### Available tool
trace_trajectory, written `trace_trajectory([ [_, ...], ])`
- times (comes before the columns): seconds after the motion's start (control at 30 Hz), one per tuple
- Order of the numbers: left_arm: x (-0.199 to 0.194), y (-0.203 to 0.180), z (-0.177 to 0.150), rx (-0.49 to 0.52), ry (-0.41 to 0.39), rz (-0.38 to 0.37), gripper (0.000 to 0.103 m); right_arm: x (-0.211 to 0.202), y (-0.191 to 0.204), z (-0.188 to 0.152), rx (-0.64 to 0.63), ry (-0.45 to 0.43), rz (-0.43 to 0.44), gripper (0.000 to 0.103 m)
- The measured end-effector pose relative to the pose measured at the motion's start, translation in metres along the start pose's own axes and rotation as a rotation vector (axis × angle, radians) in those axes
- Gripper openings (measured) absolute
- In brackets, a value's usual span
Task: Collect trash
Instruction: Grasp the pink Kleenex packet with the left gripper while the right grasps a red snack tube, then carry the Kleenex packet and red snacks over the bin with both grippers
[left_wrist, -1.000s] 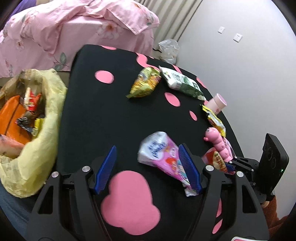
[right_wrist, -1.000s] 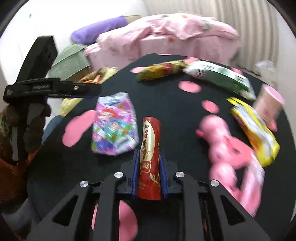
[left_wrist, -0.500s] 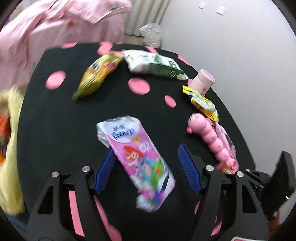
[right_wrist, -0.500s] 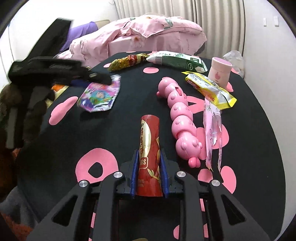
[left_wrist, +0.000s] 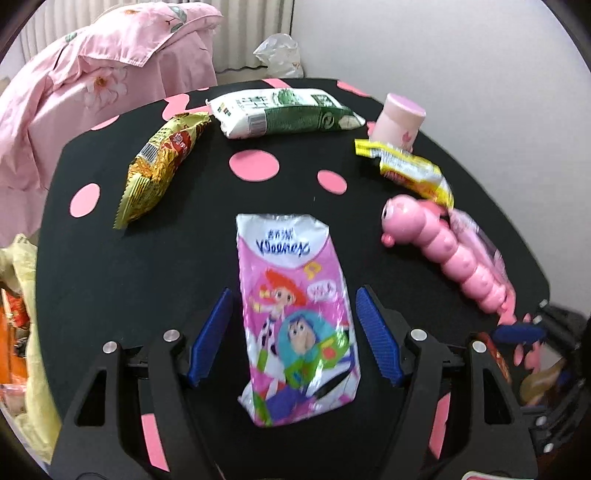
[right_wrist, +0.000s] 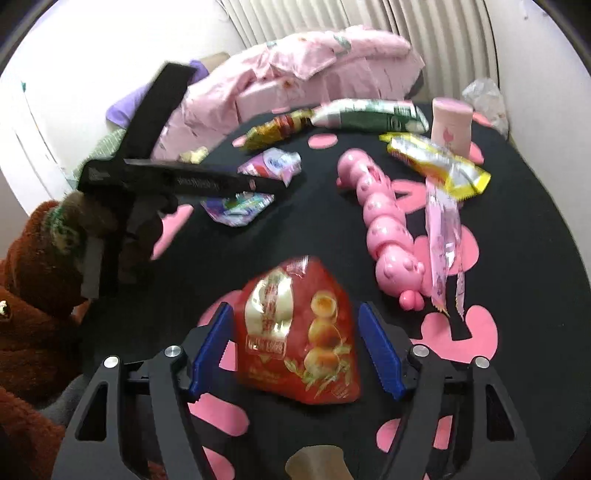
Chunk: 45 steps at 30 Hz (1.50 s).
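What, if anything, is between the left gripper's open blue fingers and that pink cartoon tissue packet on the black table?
Nothing visible. The left gripper is open with the pink cartoon tissue packet lying lengthwise between its blue fingers. The golden snack bag and the pink caterpillar toy lie well off to either side.

Red packet (right_wrist: 299, 332) between parted tongs (right_wrist: 295, 347)

Beyond the far edge of the black, pink-spotted worktop (left_wrist: 110, 266) stands a bed heaped with a pink floral quilt (left_wrist: 103, 74), backed by pale pleated curtains (right_wrist: 424, 33) and plain white walls (left_wrist: 443, 48), with a purple pillow (right_wrist: 125, 107) at the bed's left end.
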<state>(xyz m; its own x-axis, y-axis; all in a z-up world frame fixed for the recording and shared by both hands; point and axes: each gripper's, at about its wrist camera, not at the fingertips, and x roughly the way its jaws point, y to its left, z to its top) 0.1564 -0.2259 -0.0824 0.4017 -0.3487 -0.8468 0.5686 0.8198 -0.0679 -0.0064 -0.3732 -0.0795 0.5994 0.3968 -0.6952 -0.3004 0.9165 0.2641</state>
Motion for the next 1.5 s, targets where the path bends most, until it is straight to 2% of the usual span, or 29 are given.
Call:
trace_trajectory([
  [0.07,-0.001,-0.002,-0.003,0.004,0.002,0.022,0.065,0.003,0.009,-0.001,-0.061,0.047,-0.041,0.067],
  [0.13,-0.005,-0.001,-0.007,-0.005,-0.005,0.051,0.057,0.007,0.015,-0.004,-0.115,0.088,-0.095,0.067],
  [0.2,-0.009,0.002,-0.012,-0.017,-0.017,0.063,0.043,0.009,0.016,-0.009,-0.132,0.106,-0.106,0.067],
  [0.23,-0.012,0.006,-0.015,-0.032,-0.026,0.061,0.039,0.008,0.014,-0.010,-0.119,0.100,-0.102,0.066],
  [0.3,-0.018,0.016,-0.021,-0.074,-0.034,0.042,0.023,0.001,0.007,-0.010,-0.075,0.067,-0.101,0.065],
  [0.37,-0.026,0.029,-0.029,-0.128,-0.041,0.005,0.019,-0.006,0.002,-0.008,-0.036,0.032,-0.091,0.065],
  [0.43,-0.034,0.038,-0.037,-0.156,-0.052,0.000,0.019,-0.010,-0.001,-0.005,-0.014,0.008,-0.071,0.065],
  [0.53,-0.042,0.043,-0.047,-0.181,-0.063,-0.009,0.019,-0.003,-0.002,-0.005,-0.022,0.023,-0.089,0.064],
  [0.6,-0.046,0.044,-0.051,-0.193,-0.068,-0.017,0.018,0.005,-0.002,-0.008,-0.026,0.055,-0.082,0.052],
  [0.67,-0.051,0.044,-0.053,-0.196,-0.077,-0.023,0.018,0.006,0.000,-0.009,-0.028,0.048,-0.069,0.044],
  [0.7,-0.053,0.044,-0.053,-0.196,-0.082,-0.024,0.018,0.005,0.001,-0.008,-0.019,0.048,-0.034,0.030],
  [0.73,-0.055,0.044,-0.053,-0.196,-0.088,-0.023,0.018,0.004,0.003,-0.007,-0.016,0.043,-0.022,0.026],
  [0.8,-0.060,0.044,-0.052,-0.195,-0.103,-0.024,0.018,0.000,0.009,-0.003,-0.042,0.027,-0.069,0.021],
  [0.87,-0.066,0.042,-0.052,-0.192,-0.121,-0.023,0.018,-0.002,0.012,0.000,-0.063,0.022,-0.098,0.020],
  [1.27,-0.105,0.047,-0.059,-0.186,-0.221,-0.034,0.017,-0.021,0.032,0.030,-0.094,-0.058,-0.125,0.020],
  [1.5,-0.154,0.087,-0.065,-0.220,-0.338,0.046,0.016,-0.034,0.060,0.088,-0.170,-0.164,-0.134,0.020],
])
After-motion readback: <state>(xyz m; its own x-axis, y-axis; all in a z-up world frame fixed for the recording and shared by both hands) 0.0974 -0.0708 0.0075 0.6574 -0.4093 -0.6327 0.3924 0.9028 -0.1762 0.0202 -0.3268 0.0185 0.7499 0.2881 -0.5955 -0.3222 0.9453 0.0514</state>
